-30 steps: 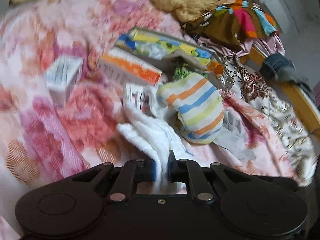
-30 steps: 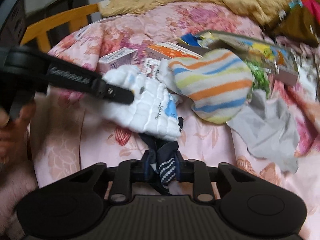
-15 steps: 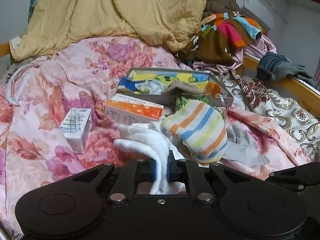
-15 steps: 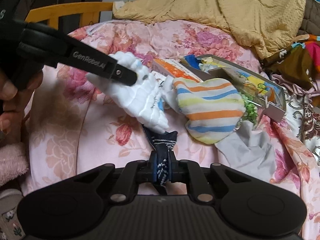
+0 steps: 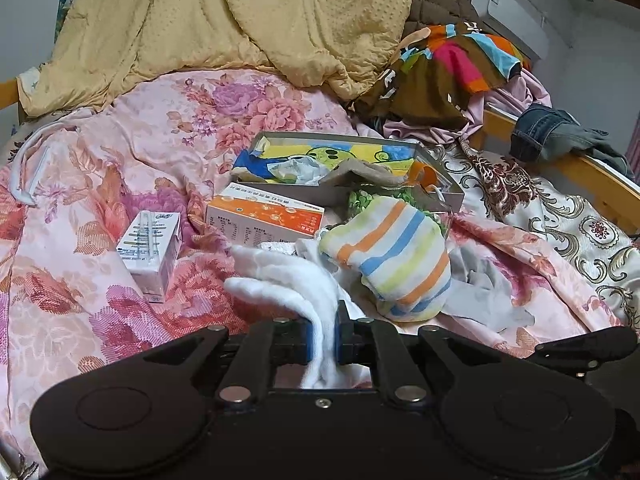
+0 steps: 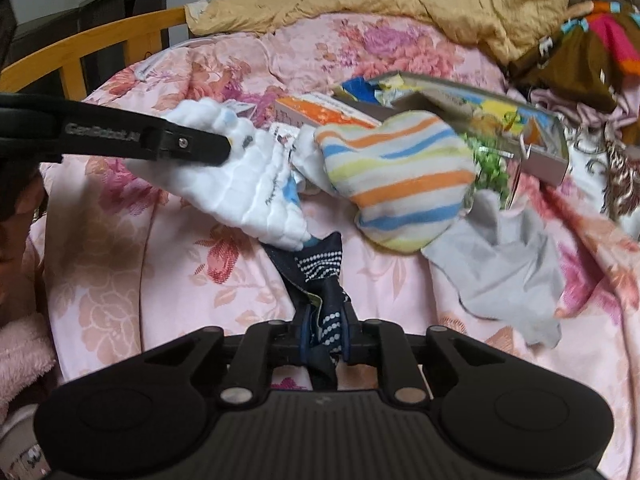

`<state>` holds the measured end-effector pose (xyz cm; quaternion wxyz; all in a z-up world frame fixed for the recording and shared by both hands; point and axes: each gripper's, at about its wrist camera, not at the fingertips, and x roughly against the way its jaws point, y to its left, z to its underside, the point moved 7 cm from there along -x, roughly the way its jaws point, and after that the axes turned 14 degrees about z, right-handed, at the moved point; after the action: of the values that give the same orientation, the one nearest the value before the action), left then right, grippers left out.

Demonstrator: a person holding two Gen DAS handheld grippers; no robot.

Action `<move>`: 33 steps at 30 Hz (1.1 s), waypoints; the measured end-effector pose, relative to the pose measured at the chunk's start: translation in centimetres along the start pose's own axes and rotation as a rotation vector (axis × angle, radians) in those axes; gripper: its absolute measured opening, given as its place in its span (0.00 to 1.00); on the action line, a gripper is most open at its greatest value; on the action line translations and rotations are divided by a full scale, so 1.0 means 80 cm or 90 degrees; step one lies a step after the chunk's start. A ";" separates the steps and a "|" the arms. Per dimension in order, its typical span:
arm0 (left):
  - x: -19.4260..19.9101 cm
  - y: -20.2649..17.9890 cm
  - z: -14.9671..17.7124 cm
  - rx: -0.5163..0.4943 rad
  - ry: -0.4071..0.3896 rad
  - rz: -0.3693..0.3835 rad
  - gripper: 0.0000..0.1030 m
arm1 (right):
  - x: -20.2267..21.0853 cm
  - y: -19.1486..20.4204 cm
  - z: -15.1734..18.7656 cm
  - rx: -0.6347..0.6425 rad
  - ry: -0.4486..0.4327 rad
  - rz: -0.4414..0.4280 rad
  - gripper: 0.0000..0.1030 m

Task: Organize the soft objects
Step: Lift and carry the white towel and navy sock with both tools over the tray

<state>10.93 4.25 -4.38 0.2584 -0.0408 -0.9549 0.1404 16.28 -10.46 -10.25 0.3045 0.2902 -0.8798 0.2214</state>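
1. Left wrist view: we look over a bed spread with a pink floral sheet (image 5: 132, 152), a mustard quilt (image 5: 224, 20) heaped at its head, a wooden bed rail (image 5: 592, 168) along the right edge and a wall-mounted air conditioner (image 5: 508, 12) beyond.
2. We see an orange medicine box (image 5: 264, 216), a small white carton (image 5: 150, 252) and an open illustrated box (image 5: 352, 168) lying on the sheet.
3. Our left gripper (image 5: 323, 338) is pinched tight on a white quilted cloth (image 5: 288, 280), which droops between the pads.
4. Right wrist view: our right gripper (image 6: 324, 336) has its jaws narrow, just eased slightly apart yet pressing on a navy dotted sock (image 6: 320, 276).
5. We note a striped sock (image 6: 400, 176) lying just beside the white cloth, and a grey sock (image 6: 504, 264) flat on the sheet to its right.
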 end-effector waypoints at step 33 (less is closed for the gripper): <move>-0.012 -0.011 -0.144 -0.022 -0.121 0.058 0.08 | 0.028 -0.134 -0.177 -0.112 -0.269 0.114 0.05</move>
<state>17.54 6.10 4.96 0.1594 -0.0750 -0.9745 0.1391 27.50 -11.16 3.67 0.1172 0.2234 -0.9620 0.1045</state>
